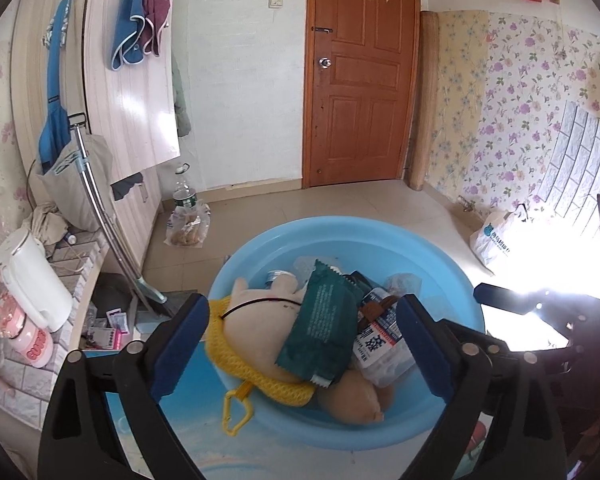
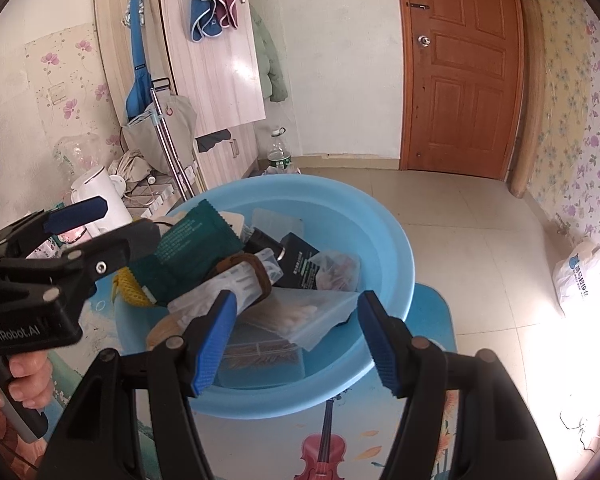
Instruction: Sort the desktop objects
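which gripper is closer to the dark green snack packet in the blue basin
Left. The left gripper straddles the green packet, fingers open on either side. The right gripper hovers over the basin's near edge, short of it.

- One blue basin [image 1: 260, 248] sat on the counter.
- One dark green packet [image 1: 320, 320] lay in it.
- Two plush toys [image 1: 256, 320] were there.
- One yellow mesh pouch [image 1: 220, 344] lay under them.
- One black box [image 2: 304, 260] showed.
- Two hand-held grippers [image 2: 296, 340] were in view.
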Motion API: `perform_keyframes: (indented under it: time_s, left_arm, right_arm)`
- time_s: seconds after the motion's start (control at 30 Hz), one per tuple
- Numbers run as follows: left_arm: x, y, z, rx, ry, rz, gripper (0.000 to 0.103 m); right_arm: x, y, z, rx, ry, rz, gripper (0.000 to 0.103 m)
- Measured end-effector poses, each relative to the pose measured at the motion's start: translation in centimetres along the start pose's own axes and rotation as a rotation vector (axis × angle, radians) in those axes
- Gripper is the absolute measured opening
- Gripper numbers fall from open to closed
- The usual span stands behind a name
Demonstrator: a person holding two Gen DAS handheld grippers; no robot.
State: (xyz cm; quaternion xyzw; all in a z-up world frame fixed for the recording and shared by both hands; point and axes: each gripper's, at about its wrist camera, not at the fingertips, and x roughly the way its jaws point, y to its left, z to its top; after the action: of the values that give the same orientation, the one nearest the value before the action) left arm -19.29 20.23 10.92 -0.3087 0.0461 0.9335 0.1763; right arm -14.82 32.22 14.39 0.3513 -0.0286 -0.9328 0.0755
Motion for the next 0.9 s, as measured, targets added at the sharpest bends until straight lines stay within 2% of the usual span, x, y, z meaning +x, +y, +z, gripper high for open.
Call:
perform_keyframes:
  time_s: [0.07,0.2,0.43,0.6,0.7,0.8,0.9]
  left_arm:
    - [-0.7,0.2,-0.2,-0.002,0.004,0.01,0.097]
    - [-2.4,1.2,-0.9,-0.02,0.027,0.052,0.099]
    - [-6.4,4.0,-2.6,-0.083,0.036,0.081,0.1]
    - [-9.9,4.6,-3.0,-0.103,0.013,0.099,0.103]
    - [-11.9,4.6,-3.4,-0.079,-0.007,0.136,0.103]
    - [-13.6,4.7,-3.8,-0.096,-0.002,0.139,0.103]
    - [-15.1,5.0,-4.0,-0.123,-0.005,0.186,0.103]
  right_arm:
    - [-0.3,0.5,0.1,-0.007,-0.002,-0.003,0.063]
    - [-1.4,1.6,0.3,-0.015,-0.015,-0.002,0.076]
    - [-4.1,4.1,0.0,-0.034,-0.067,0.011,0.078]
    - [-6.9,6.3,-0.2,-0.078,-0.145,-0.03,0.093]
    - [-8.1,7.1,-0.2,-0.062,-0.146,-0.026,0.096]
    - [-9.7,7.8,-0.3,-0.058,-0.194,-0.031,0.097]
    - [-11.0,8.9,-0.5,-0.093,-0.225,-0.091,0.103]
